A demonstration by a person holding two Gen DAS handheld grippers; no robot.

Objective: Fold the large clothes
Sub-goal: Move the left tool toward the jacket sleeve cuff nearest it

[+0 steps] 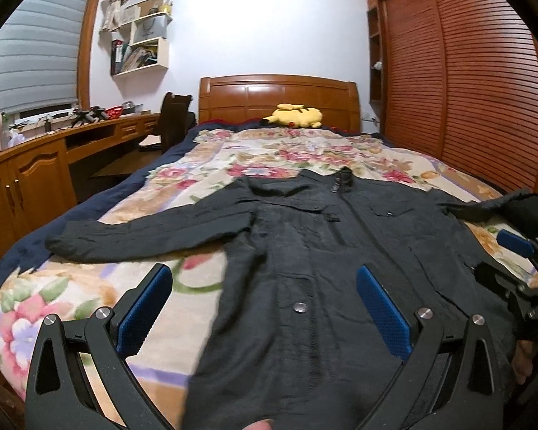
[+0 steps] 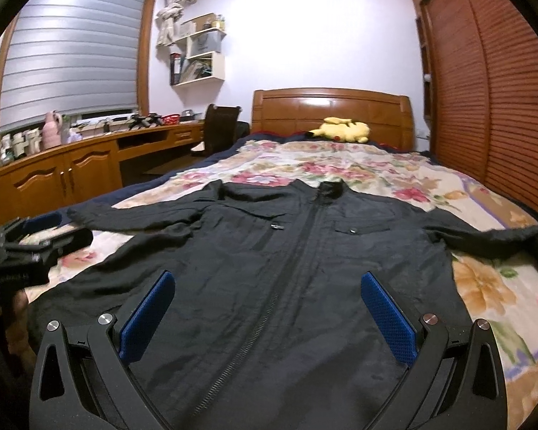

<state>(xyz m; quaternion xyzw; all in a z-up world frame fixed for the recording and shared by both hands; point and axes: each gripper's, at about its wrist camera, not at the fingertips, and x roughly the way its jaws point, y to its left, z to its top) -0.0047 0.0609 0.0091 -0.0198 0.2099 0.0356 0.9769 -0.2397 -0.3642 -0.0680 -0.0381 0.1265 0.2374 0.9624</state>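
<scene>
A large black jacket point(image 1: 315, 251) lies spread flat, front up, on the floral bedspread point(image 1: 269, 154), collar toward the headboard, both sleeves stretched out sideways. It also shows in the right wrist view point(image 2: 305, 268). My left gripper point(image 1: 263, 304) is open and empty, hovering above the jacket's lower left part. My right gripper point(image 2: 267, 319) is open and empty above the jacket's lower middle, over the zipper. The right gripper also appears at the right edge of the left wrist view point(image 1: 520, 268), and the left gripper at the left edge of the right wrist view point(image 2: 36, 240).
A yellow plush toy point(image 1: 294, 115) lies by the wooden headboard point(image 1: 279, 96). A wooden desk and cabinets point(image 1: 36, 168) run along the left with a chair point(image 1: 168, 122). A louvered wardrobe point(image 1: 466, 89) stands close on the right.
</scene>
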